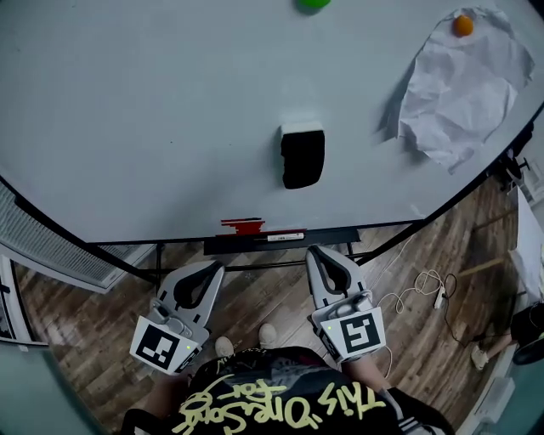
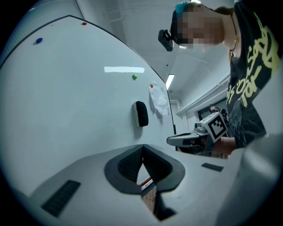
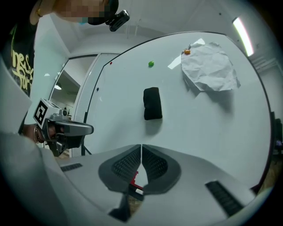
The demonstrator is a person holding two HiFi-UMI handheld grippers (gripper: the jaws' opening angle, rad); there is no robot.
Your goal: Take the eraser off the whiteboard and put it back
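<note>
**A:** Where was the left hand-held gripper [image 1: 216, 268]?

**B:** Below the eraser [image 1: 303, 157] and off to its left, well apart from it. It pointed level at the whiteboard [image 1: 153, 119], and its jaws were clenched tip to tip with nothing between them.

**A:** And between that one and the eraser?

**B:** A dark tray [image 1: 340, 235] ran along the board's lower edge, straight under the eraser. A red item [image 1: 243, 226] lay on it, below and left of the eraser. A white marker [image 1: 285, 237] lay just beside it, almost directly beneath the eraser.

**A:** The eraser itself?

**B:** It was black with a pale strip along its top, and it sat upright on the board. Both grippers were clear of it.

**A:** The right hand-held gripper [image 1: 314, 252]?

**B:** Below the eraser, a shade to its right, and level. It too was clenched shut on nothing.

**A:** Anything further right?

**B:** A green magnet [image 1: 313, 3] sat well above the eraser. A crumpled sheet of paper [image 1: 463, 85] hung up and to the eraser's right, with an orange magnet [image 1: 462, 25] at its top.
</note>
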